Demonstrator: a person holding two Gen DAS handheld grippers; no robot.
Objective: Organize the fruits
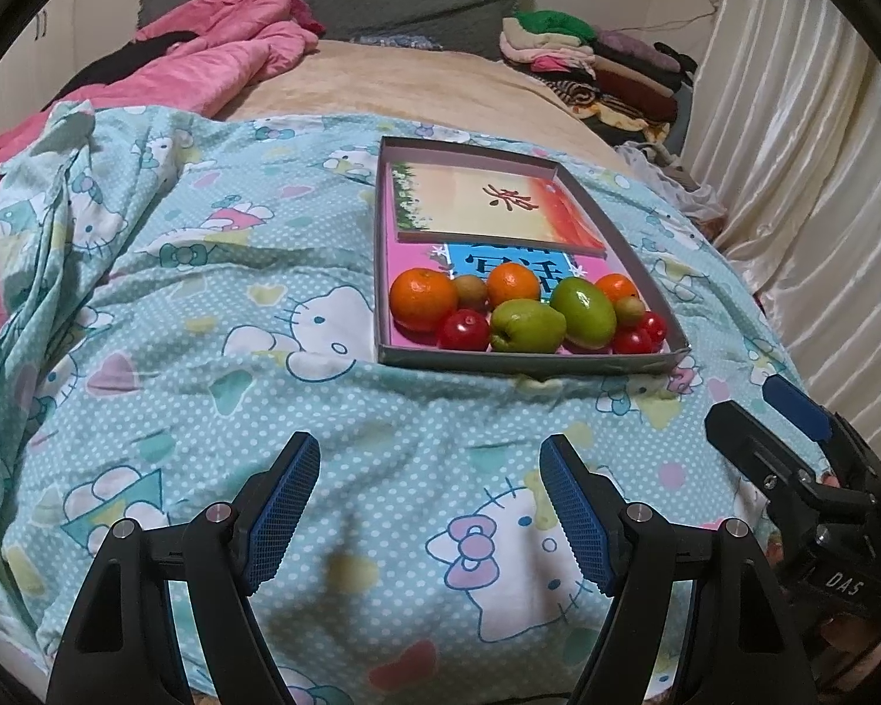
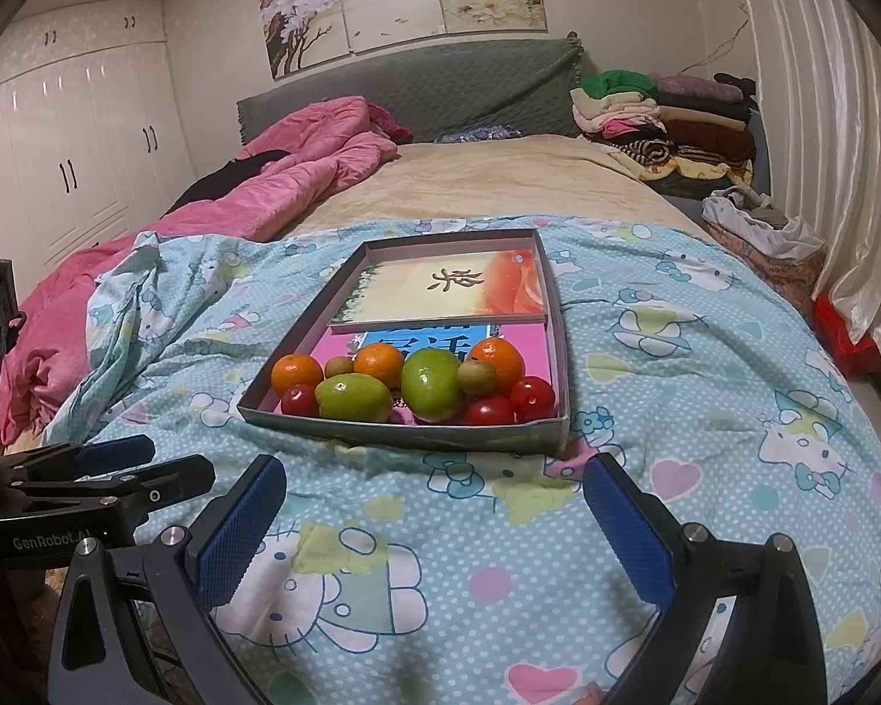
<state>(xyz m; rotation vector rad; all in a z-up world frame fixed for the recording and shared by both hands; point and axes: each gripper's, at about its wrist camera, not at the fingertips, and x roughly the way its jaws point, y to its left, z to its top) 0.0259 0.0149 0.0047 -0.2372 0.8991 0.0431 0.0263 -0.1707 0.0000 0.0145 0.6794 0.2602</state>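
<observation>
1. Left wrist view: the left gripper (image 1: 429,505) hovers over the cartoon-cat bedsheet (image 1: 205,352) with its jaws wide apart and nothing between them. At about 1 o'clock lies a shallow cardboard box lid (image 1: 528,363) serving as a tray. The fruits sit bunched at its near end: three mandarins, the largest (image 1: 423,299) at the left, two green fruits (image 1: 584,305), small brown kiwi-like fruits (image 1: 471,291) and red cherry tomatoes (image 1: 464,330). A booklet (image 1: 493,205) fills the tray's far end. The right gripper (image 1: 793,440) shows at 3 o'clock.

2. Right wrist view: the right gripper (image 2: 434,523) also hangs over the sheet, jaws wide apart and empty. The tray (image 2: 405,433) lies at 12 o'clock, the fruits mixed in one cluster, touching one another, kinds not grouped. The left gripper (image 2: 117,464) appears at 9 o'clock.

3. Judgement: all visible fruit already lies inside the tray, which fits either a gathered pile awaiting sorting or a finished collection. Any pick would call for descending over a single fruit at the cluster's edge, since neighbours crowd closely.
</observation>
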